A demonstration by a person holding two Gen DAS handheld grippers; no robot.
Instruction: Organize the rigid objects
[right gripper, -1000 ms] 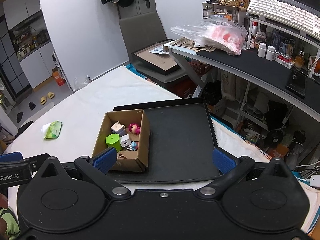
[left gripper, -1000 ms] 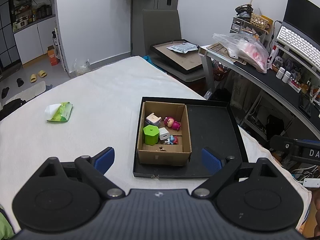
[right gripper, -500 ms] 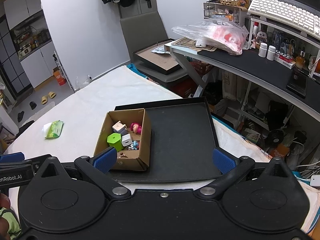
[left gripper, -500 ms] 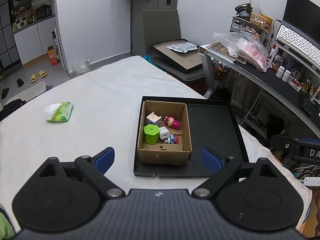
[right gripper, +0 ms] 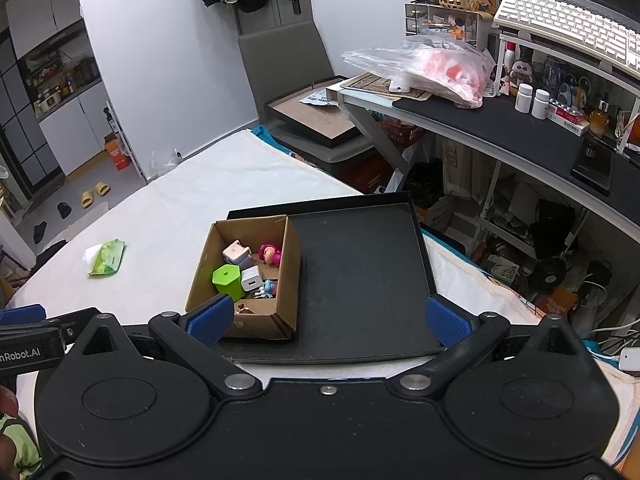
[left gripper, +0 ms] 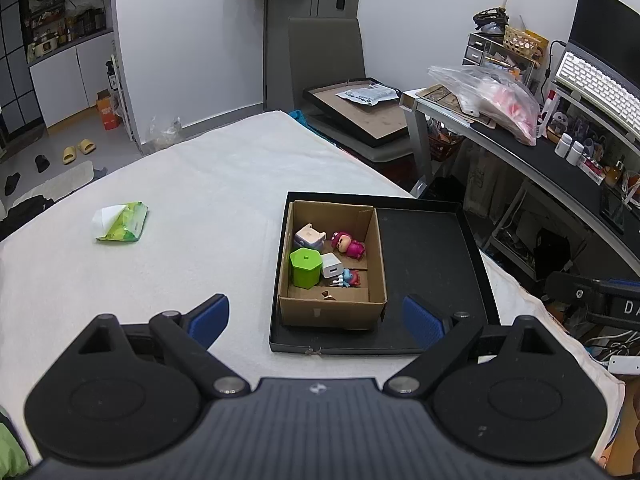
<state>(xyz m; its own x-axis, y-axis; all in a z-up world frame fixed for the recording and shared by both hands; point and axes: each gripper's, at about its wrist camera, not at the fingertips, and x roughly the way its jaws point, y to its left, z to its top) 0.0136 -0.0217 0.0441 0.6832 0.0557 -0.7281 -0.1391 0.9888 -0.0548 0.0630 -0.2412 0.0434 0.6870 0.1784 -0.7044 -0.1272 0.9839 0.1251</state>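
Observation:
A brown cardboard box (left gripper: pixel 370 252) (right gripper: pixel 290 268) stands in the left part of a black tray (left gripper: pixel 436 256) (right gripper: pixel 360 272) on a white-covered table. In the box lie a green hexagonal container (left gripper: pixel 305 267) (right gripper: pixel 228 279), a white charger (left gripper: pixel 332 265) (right gripper: pixel 251 278), a pale toy (left gripper: pixel 309 236), a pink figurine (left gripper: pixel 348 245) (right gripper: pixel 271 255) and a small blue figurine (left gripper: pixel 349 278). My left gripper (left gripper: pixel 316 318) is open and empty, held back above the tray's near edge. My right gripper (right gripper: pixel 328 318) is open and empty, also near that edge.
A green tissue pack (left gripper: pixel 120 227) (right gripper: pixel 105 257) lies on the table to the left. A grey chair with a framed board (left gripper: pixel 360 116) stands behind. A cluttered desk (right gripper: pixel 520 136) with a keyboard and plastic bag runs along the right.
Both grippers have shifted very slightly; the box and its contents stay where they were. Both stay open.

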